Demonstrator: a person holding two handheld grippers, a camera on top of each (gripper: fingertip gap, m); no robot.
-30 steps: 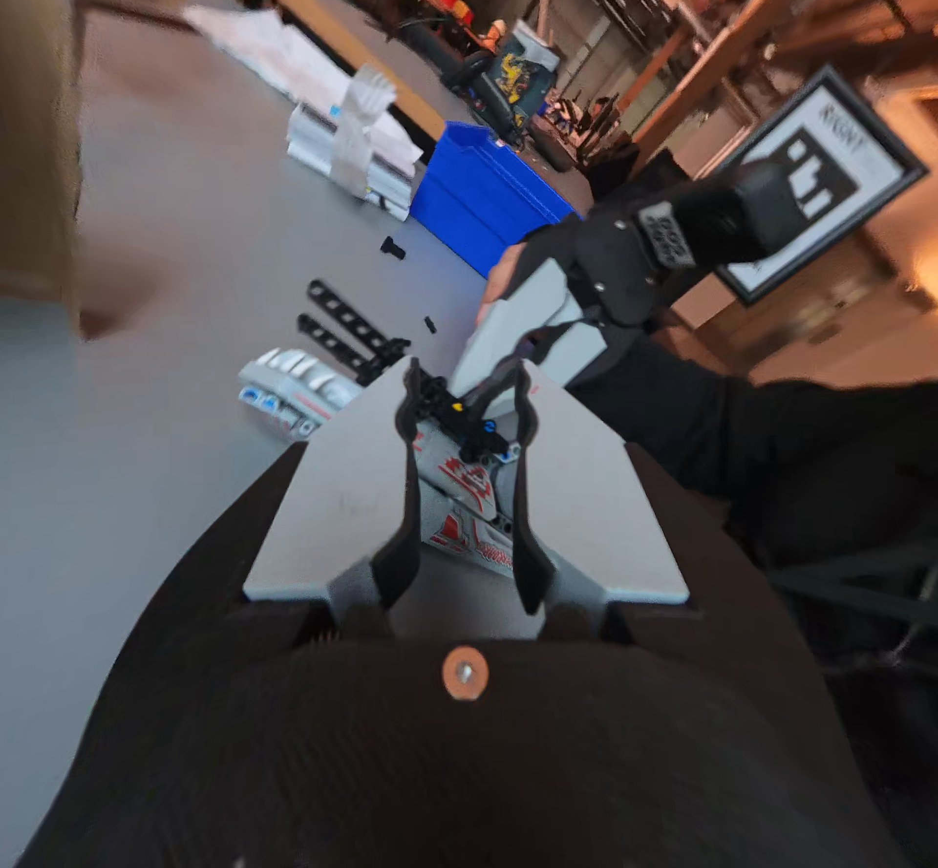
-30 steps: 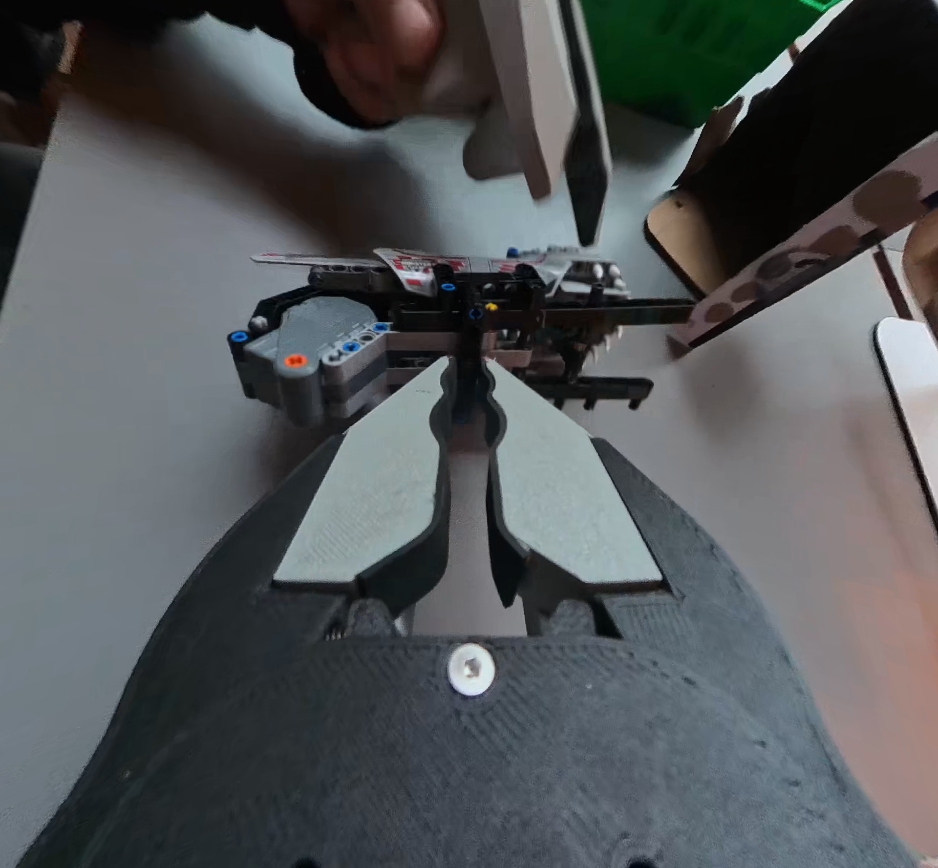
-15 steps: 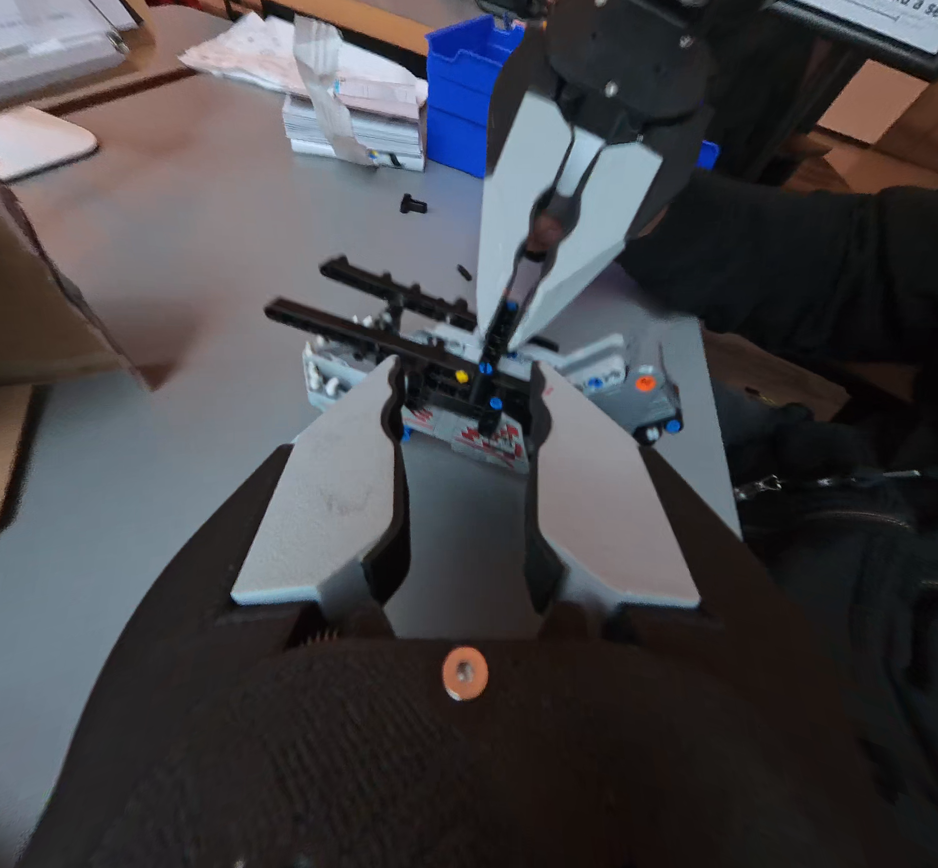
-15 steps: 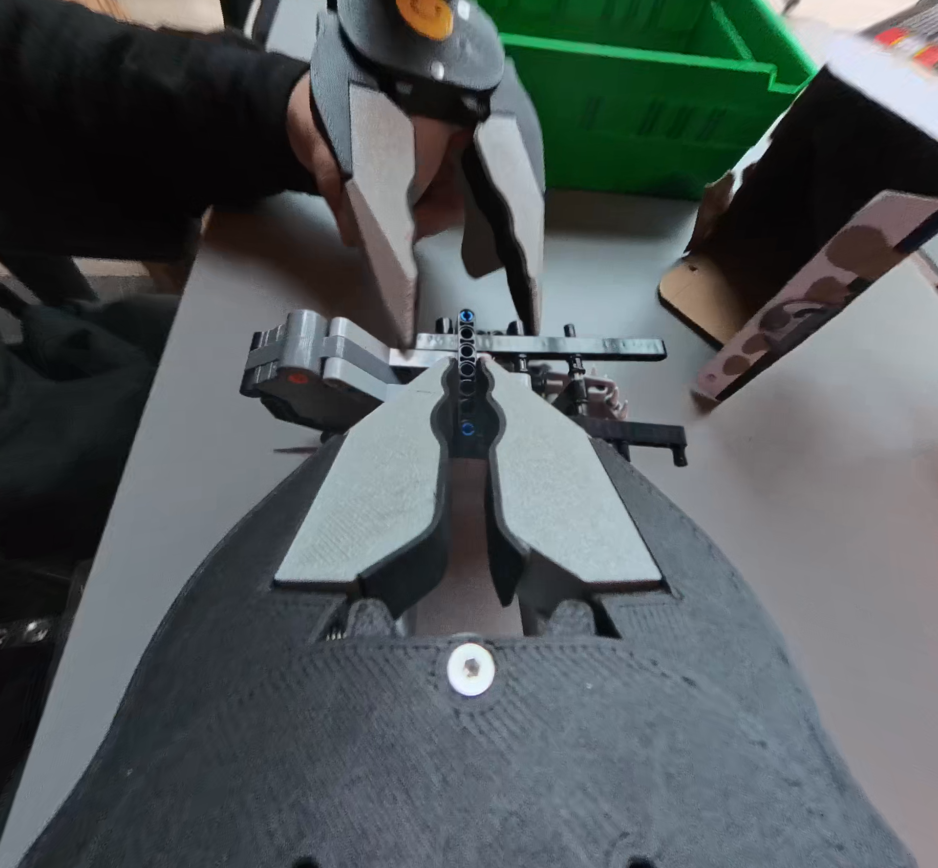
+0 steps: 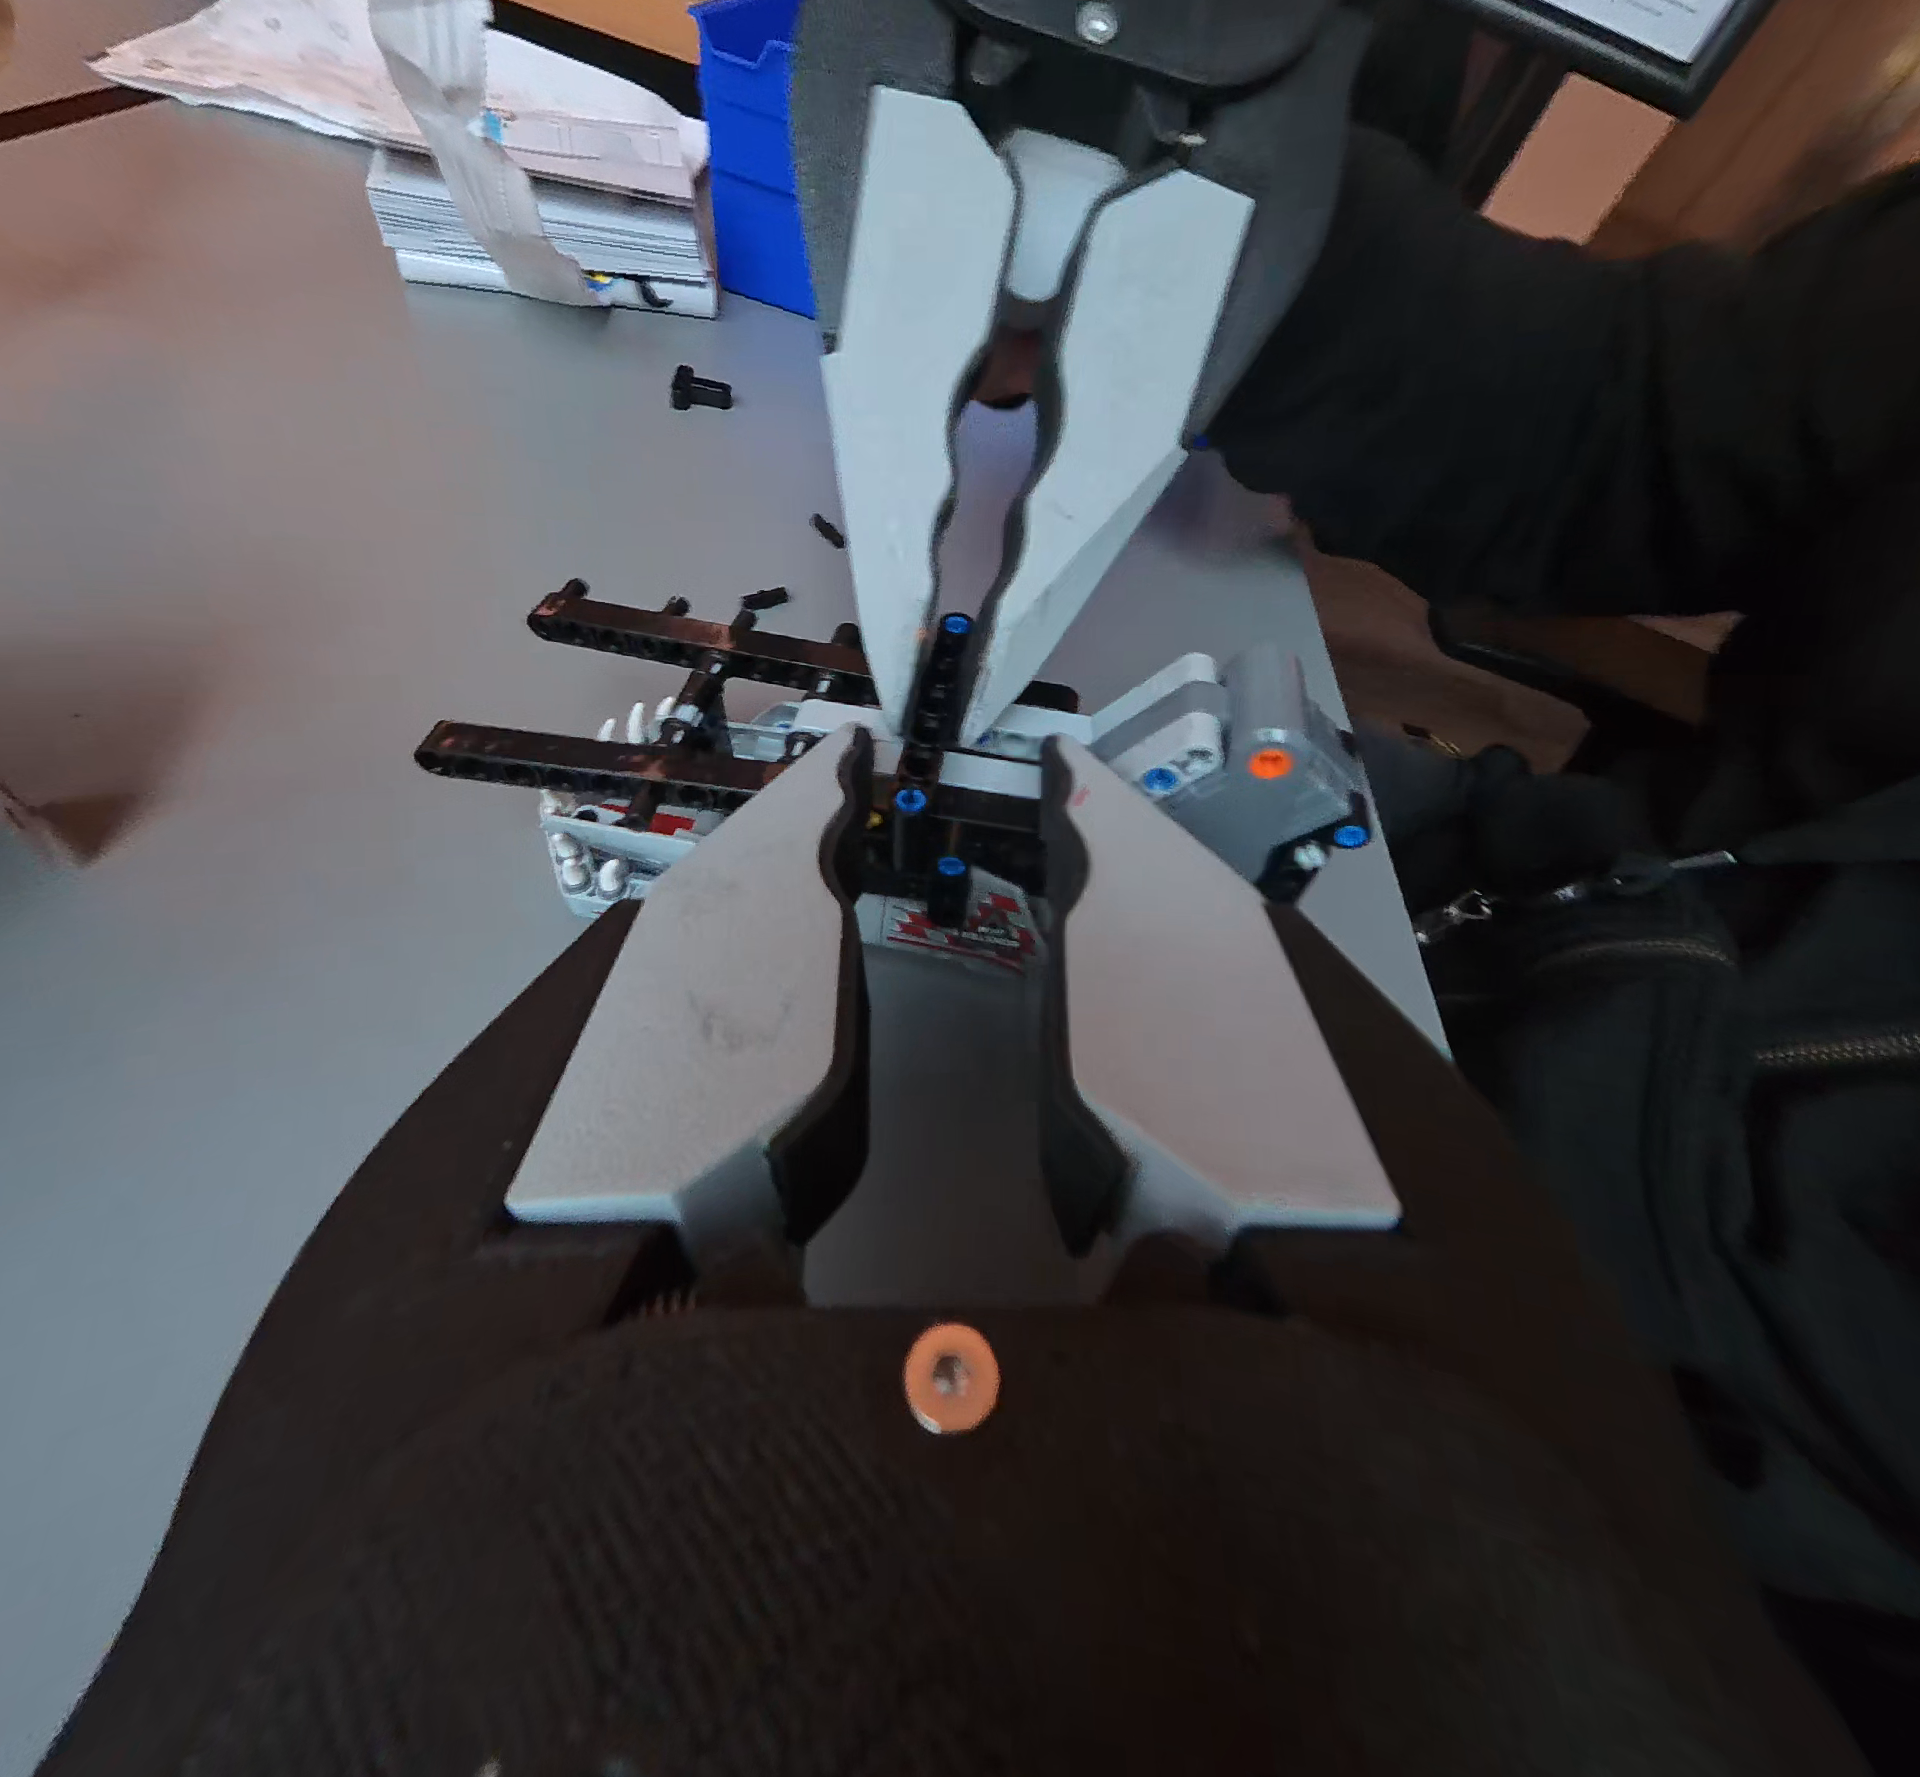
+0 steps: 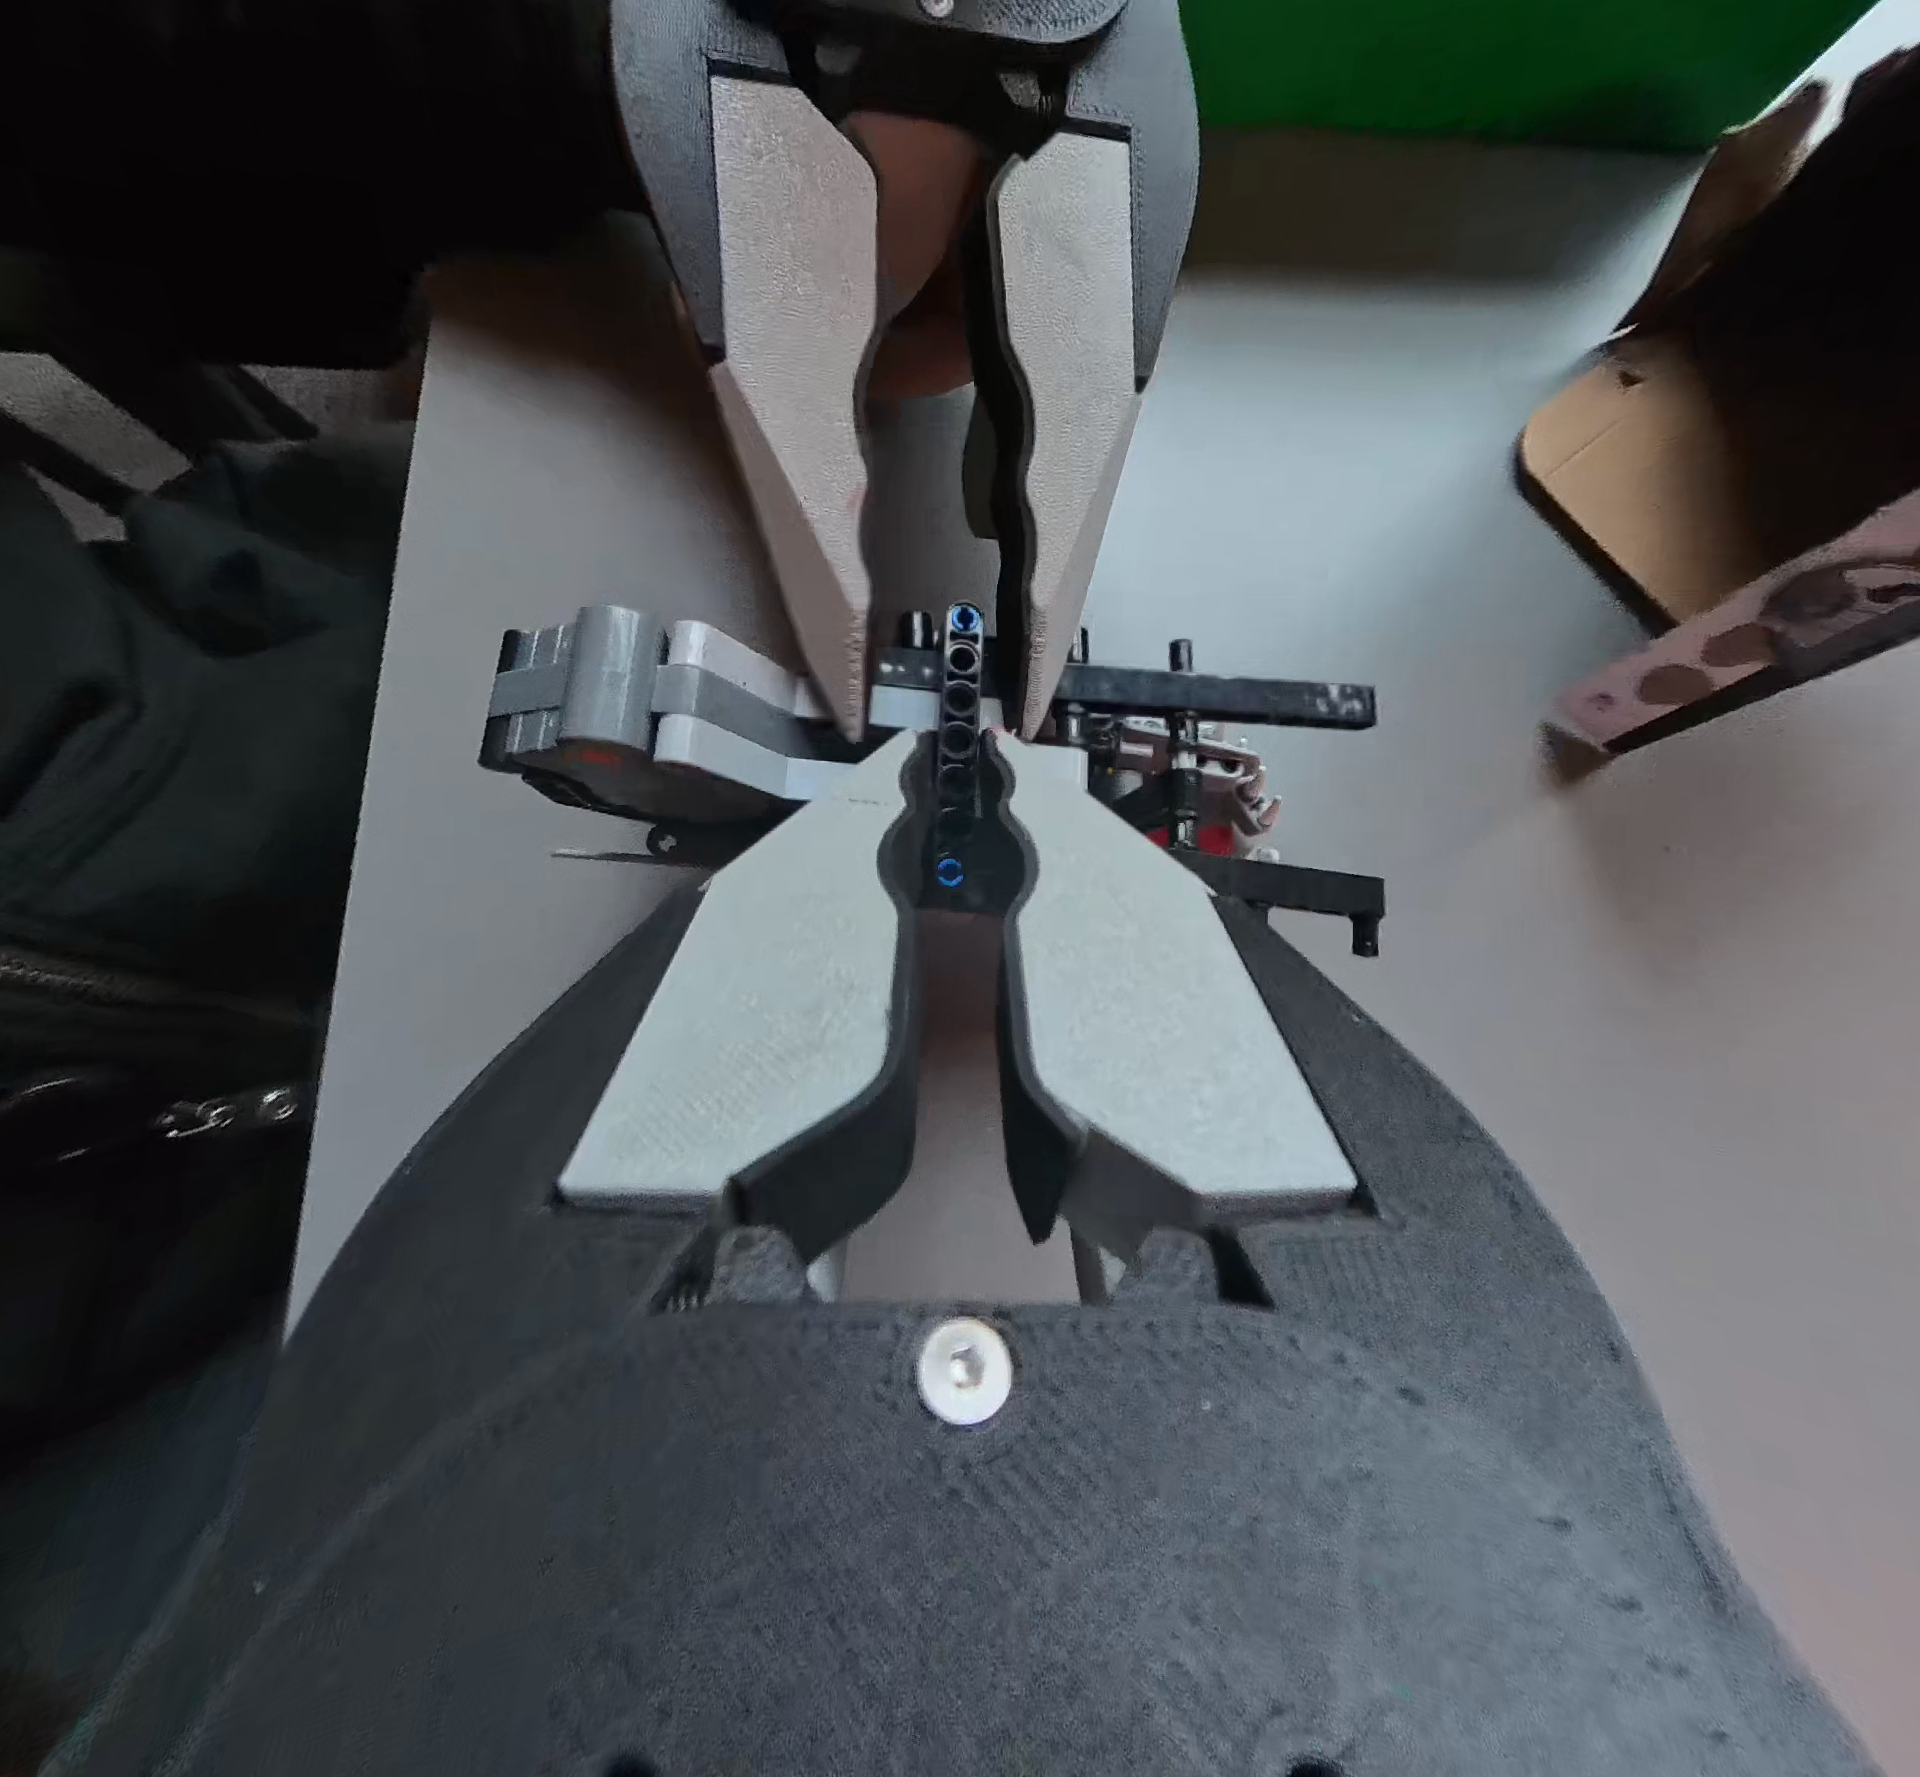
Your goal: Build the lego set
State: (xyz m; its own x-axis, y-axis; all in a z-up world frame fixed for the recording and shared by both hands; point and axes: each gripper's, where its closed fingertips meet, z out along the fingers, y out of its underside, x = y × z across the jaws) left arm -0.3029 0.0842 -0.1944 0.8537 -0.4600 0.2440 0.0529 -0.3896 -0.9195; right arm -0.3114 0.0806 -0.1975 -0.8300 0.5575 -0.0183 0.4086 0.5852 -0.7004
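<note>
Since half a second ago both grippers have closed in on each other, and the two views now face one another squarely over the model.

The right gripper (image 6: pixel 961 740) is pinched on a short black beam (image 6: pixel 961 730) with blue pins, held upright. The left gripper (image 5: pixel 948 761) stands spread, its fingers either side of the beam's lower end and of the black frame beneath; whether they press that frame cannot be told. The lego model (image 5: pixel 966 792) lies on the grey table (image 5: pixel 260 532), near its edge, with a grey motor block (image 5: pixel 1247 761) on one side and two long black beams (image 5: pixel 592 756) on the other.

Step in hand, by judgement: seating the upright beam onto the model's pins.

Recommendations:
- Bear the left fingers on the frame before pushing, so the model does not slide toward the table edge.
- Keep the beam square to the frame; line holes to pins first.
- Press straight along the pins. A tilted push risks jamming or popping the neighbouring beams.

Loose black pins (image 5: pixel 701 389) lie well apart and are not needed here.
</note>
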